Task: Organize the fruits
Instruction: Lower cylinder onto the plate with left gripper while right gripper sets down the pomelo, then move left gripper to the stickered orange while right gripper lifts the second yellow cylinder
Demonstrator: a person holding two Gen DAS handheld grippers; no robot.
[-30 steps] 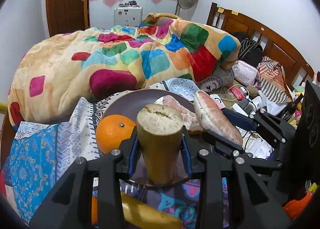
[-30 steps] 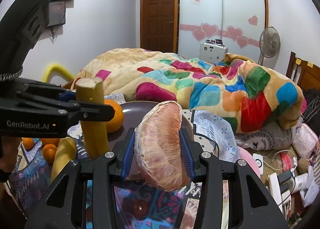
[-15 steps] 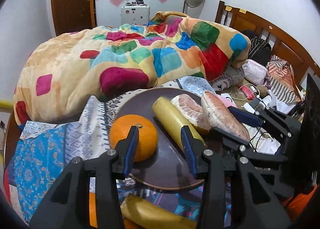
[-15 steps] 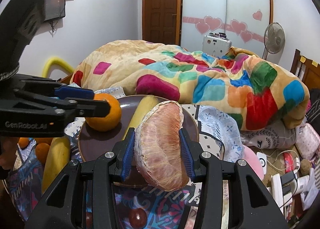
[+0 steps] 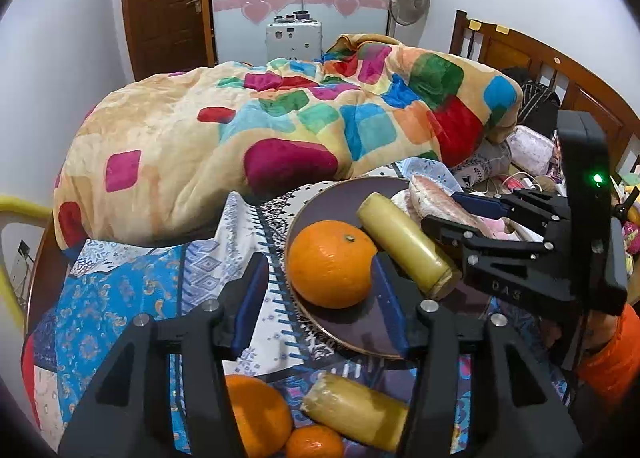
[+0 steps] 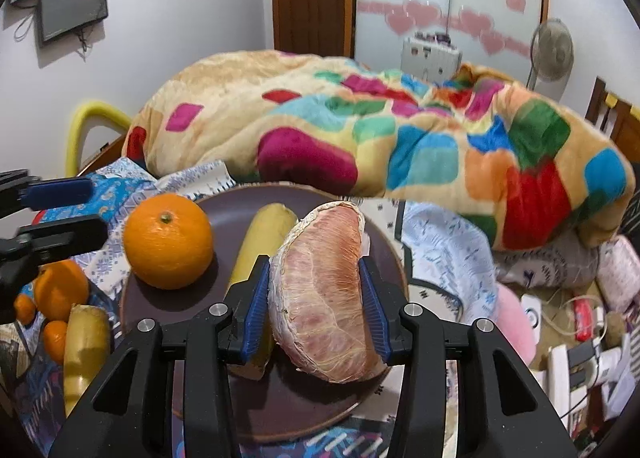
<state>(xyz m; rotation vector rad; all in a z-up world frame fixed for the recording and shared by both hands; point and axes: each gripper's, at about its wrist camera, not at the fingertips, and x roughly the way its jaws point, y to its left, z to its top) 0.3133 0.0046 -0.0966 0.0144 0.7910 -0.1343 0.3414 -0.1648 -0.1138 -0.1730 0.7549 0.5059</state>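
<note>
A dark round plate holds an orange and a yellow cut stalk piece lying on its side. My left gripper is open and empty, near the plate's front edge; it also shows at the left of the right wrist view. My right gripper is shut on a peeled pomelo wedge above the plate's right part; the wedge also shows in the left wrist view.
Loose fruit lies in front of the plate: an orange, a small orange, another yellow stalk piece. A colourful blanket is heaped behind. Cables and clutter lie to the right by the wooden headboard.
My left gripper let go of the yellow stalk piece, which now lies on the plate, and drew back to the left. My right gripper still holds the pomelo wedge.
</note>
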